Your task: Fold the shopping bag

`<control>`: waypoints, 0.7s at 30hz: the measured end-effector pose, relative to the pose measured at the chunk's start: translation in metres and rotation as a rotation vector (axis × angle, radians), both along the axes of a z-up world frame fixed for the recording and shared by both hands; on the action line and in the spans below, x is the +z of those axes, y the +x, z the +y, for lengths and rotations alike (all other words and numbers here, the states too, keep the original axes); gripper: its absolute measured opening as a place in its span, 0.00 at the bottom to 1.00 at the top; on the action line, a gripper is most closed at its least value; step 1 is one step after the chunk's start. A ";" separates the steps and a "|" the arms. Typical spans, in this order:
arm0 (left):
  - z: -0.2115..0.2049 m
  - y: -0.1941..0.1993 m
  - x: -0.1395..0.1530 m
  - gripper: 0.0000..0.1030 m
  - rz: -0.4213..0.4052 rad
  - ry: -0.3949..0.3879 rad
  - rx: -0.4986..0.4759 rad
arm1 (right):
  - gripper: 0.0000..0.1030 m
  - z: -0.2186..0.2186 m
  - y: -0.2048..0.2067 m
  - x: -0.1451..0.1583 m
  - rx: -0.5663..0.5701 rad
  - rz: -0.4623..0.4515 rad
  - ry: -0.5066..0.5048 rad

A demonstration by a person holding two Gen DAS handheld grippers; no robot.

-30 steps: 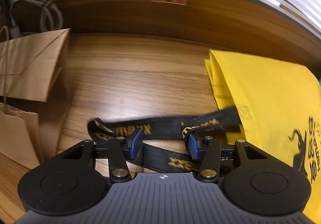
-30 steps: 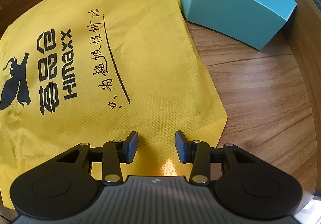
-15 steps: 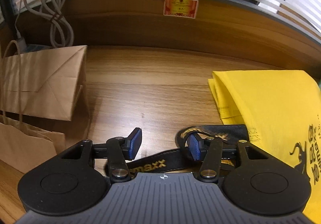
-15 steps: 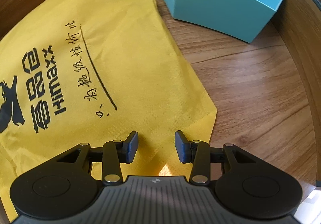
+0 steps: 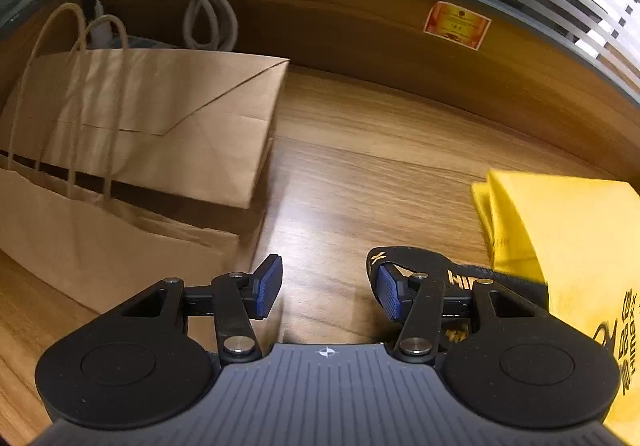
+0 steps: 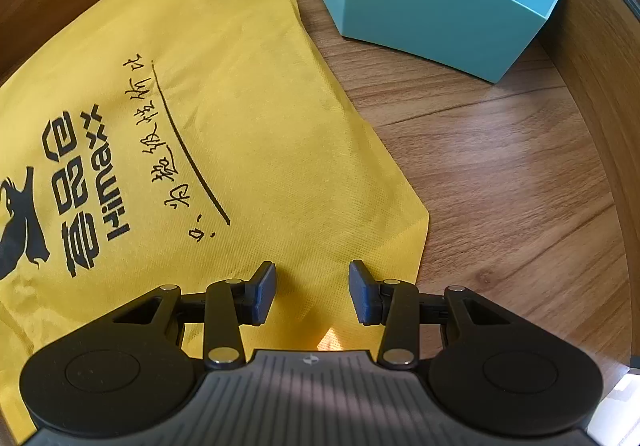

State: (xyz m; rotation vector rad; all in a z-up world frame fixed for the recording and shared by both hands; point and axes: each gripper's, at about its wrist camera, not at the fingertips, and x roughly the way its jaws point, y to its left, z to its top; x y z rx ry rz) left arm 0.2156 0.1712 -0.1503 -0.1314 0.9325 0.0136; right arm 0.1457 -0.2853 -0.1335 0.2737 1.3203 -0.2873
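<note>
The left gripper (image 5: 327, 292) has its jaws apart with only bare wood between the blue pads; nothing is clamped. The black handle strap (image 5: 424, 262) loops over and behind the right-hand pad (image 5: 389, 296), touching that finger's outer side rather than lying in the gap. From the strap the yellow shopping bag (image 5: 576, 238) spreads to the right, its stacked folded edges facing left. Open table (image 5: 360, 166) runs from the jaws to the far wooden wall. To the left lie brown paper bags (image 5: 160, 118), the nearest edge just beside the left finger, which narrows the room on that side.

The right gripper (image 6: 312, 292) also stands with jaws apart, hovering over the near right part of the yellow shopping bag (image 6: 240, 106), the fabric lying flat under the gap; whether the pads touch it cannot be told. The bag's right edge runs diagonally just right of the jaws, its near corner beside the right finger. Beyond lies clear wood, then a light blue box (image 6: 432, 6) at the far right against the wall, apart from the bag.
</note>
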 end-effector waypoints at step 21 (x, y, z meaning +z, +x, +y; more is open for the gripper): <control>0.043 -0.019 0.013 0.58 0.056 0.076 -0.186 | 0.48 -0.002 -0.002 0.001 -0.038 -0.002 -0.016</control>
